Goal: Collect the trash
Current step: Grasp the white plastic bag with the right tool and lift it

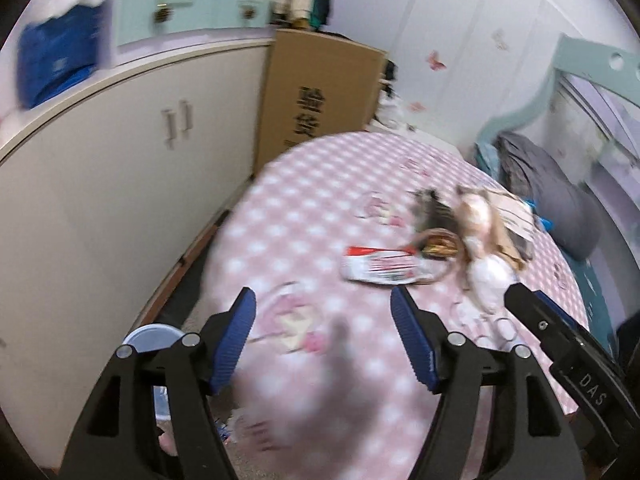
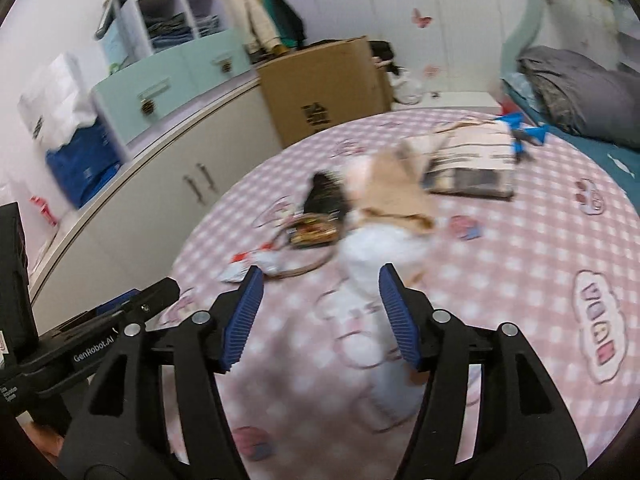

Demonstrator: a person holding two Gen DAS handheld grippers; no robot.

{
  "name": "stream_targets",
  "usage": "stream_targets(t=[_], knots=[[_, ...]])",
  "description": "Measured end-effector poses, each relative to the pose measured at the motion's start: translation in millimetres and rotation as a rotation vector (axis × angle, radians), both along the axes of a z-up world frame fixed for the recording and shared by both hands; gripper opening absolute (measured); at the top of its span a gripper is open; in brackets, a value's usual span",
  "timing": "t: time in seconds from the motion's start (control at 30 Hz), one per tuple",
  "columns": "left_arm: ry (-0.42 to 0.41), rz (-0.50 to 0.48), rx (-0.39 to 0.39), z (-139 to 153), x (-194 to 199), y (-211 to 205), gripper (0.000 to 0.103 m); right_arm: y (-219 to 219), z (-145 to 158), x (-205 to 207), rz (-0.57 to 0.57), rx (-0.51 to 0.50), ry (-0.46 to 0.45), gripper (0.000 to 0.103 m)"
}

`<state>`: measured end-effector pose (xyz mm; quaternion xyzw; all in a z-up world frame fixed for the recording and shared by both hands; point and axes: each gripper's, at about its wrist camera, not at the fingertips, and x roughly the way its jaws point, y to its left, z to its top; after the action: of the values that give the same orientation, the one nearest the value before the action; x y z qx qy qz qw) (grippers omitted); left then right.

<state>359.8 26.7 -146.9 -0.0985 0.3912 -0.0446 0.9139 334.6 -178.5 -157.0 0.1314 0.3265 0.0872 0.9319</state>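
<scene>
Left wrist view: the left tongs [image 1: 323,312] are spread wide with nothing between them, hanging over the pink checked bed [image 1: 304,208]. The trash sits further off and to the right – a flat red-and-white wrapper [image 1: 382,266] next to a small wicker tray [image 1: 438,248] of snack packets, with blurry white tissue-like stuff [image 1: 490,276] beside it. That wrapper looks light, thin and crinkly, probably a bit slick, so I'd pinch it by the near free edge rather than flat from above

Right wrist view: the right tongs [image 2: 320,296] are also parted and empty – the white crumpled wad [image 2: 378,256] lies just beyond the pads, not pinched. Soft and squashy, so grab it mid-bulk. The brown paper [image 2: 400,188] behind it looks stiffer; take a corner
</scene>
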Motion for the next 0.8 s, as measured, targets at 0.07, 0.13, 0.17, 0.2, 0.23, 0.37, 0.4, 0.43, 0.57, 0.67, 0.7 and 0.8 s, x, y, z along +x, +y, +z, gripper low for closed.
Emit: stream_targets(t=[0.07, 0.13, 0.17, 0.2, 0.23, 0.37, 0.4, 0.43, 0.57, 0.67, 0.7, 0.8], knots=[[0.008, -0.043, 0.002, -1.0, 8.5, -15.5, 0.069, -9.5, -1.2, 3.4, -0.018, 0.000, 0.002, 0.062], [0.017, -0.070, 0.004, -4.8, 18.8, -29.9, 0.069, -20.5, -3.0, 7.4, -0.035, 0.005, 0.005, 0.065], [0.025, -0.081, 0.006, -7.6, 24.0, -36.0, 0.069, -24.7, -4.2, 10.6, -0.044, 0.005, 0.007, 0.066], [0.030, -0.085, 0.010, -9.9, 28.5, -38.5, 0.069, -26.8, -5.0, 13.5, -0.050, 0.004, 0.010, 0.066], [0.037, -0.085, 0.019, -13.1, 34.0, -43.3, 0.068, -29.8, -6.3, 15.6, -0.058, 0.005, 0.012, 0.067], [0.087, -0.104, -0.007, -27.6, 52.3, -49.9, 0.041, -37.6, -14.7, 34.4, -0.068, 0.015, 0.048, 0.071], [0.077, -0.103, -0.007, -27.3, 53.6, -50.5, 0.039, -38.7, -16.2, 38.1, -0.066, 0.021, 0.056, 0.071], [0.076, -0.113, -0.010, -27.7, 55.6, -51.6, 0.028, -39.2, -18.0, 41.6, -0.066, 0.024, 0.065, 0.071], [0.079, -0.134, -0.023, -33.2, 57.3, -53.4, 0.000, -40.1, -25.2, 56.6, -0.045, 0.052, 0.102, 0.071], [0.056, -0.121, -0.031, -32.6, 50.7, -43.8, 0.000, -39.6, -30.0, 62.5, -0.016, 0.076, 0.132, 0.036], [0.051, -0.117, -0.040, -31.4, 48.7, -39.8, 0.000, -39.2, -30.1, 62.6, -0.014, 0.078, 0.134, 0.036], [0.031, -0.109, -0.065, -26.2, 43.2, -29.1, 0.000, -36.1, -26.4, 56.1, -0.011, 0.049, 0.119, 0.029]])
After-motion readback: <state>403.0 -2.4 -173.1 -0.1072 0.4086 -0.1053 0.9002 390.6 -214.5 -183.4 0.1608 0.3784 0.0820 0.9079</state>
